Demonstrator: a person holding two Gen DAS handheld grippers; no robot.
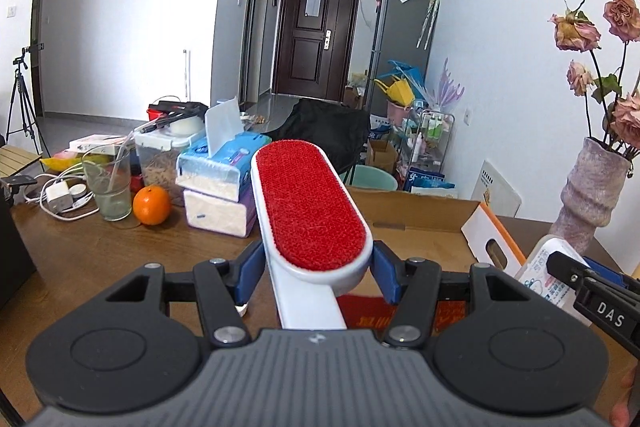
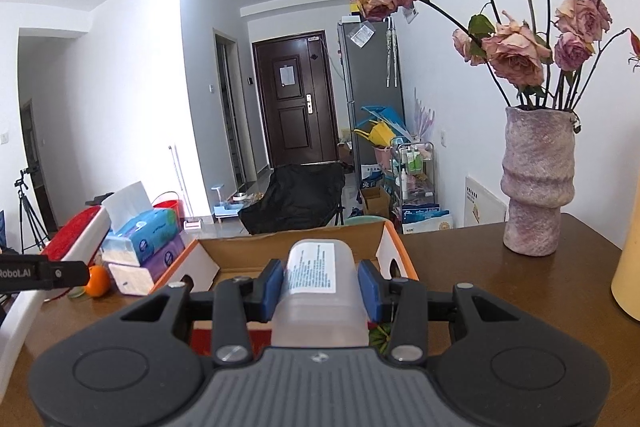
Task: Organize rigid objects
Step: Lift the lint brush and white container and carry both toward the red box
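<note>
The surface (image 1: pixel 100 247) is dark brown wood. Ahead of the jaws, an open cardboard box (image 2: pixel 304 247) with orange-edged white flaps rests on it. Ahead and to the left of the jaws lie two stacked tissue packs (image 1: pixel 224 183), the lower one in purple wrap; just beside them sits an orange (image 1: pixel 151 205), then a clear glass (image 1: pixel 109 183), a lidded clear container (image 1: pixel 160 159) behind, and a white charger with cables (image 1: pixel 60 197) farther left. Ahead and to the right of the jaws, a rough mauve vase (image 2: pixel 536 183) of dried roses stands upright near the wall.
</note>
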